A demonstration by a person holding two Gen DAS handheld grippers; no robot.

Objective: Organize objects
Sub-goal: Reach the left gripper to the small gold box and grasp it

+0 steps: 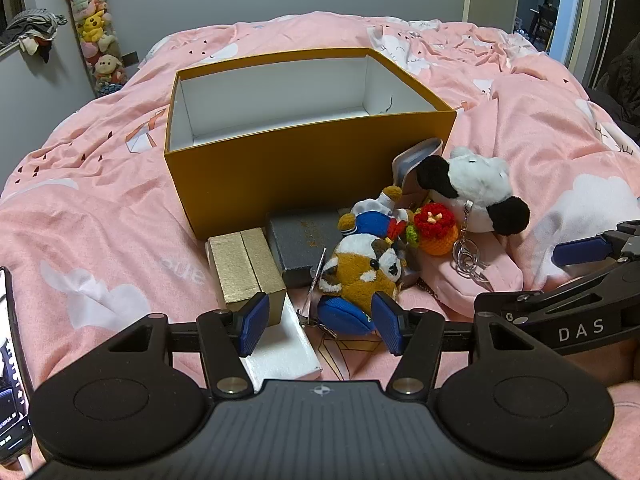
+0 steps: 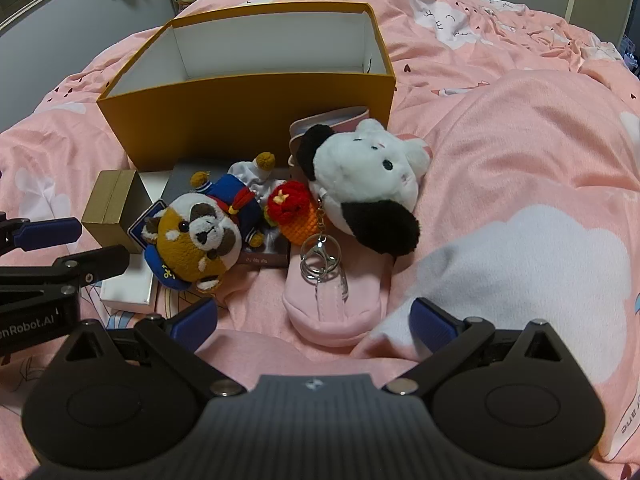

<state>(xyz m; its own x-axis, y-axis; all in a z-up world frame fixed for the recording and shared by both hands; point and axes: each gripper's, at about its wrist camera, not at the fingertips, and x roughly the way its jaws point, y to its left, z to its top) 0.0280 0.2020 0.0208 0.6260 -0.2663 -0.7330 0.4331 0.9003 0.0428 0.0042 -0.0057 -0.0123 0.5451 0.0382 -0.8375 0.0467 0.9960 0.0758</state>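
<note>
An open yellow box (image 1: 304,168) (image 2: 240,104) with a white, empty inside stands on the pink bed. In front of it lies a pile: a brown raccoon plush in blue (image 1: 360,276) (image 2: 192,240), a white and black dog plush (image 1: 468,188) (image 2: 360,184), a red and orange crochet keychain (image 1: 434,226) (image 2: 296,212), a gold box (image 1: 244,272) (image 2: 112,204), a dark grey box (image 1: 300,242), a white flat box (image 1: 284,344) (image 2: 128,284) and a pink pouch (image 2: 332,304). My left gripper (image 1: 318,324) is open just before the raccoon. My right gripper (image 2: 314,322) is open at the pouch's near end.
The pink quilt (image 2: 520,160) rises in a fold on the right. A hanging column of plush toys (image 1: 96,28) is on the far wall. A phone (image 1: 10,360) shows at the left edge. A doorway (image 1: 536,4) is at the far right.
</note>
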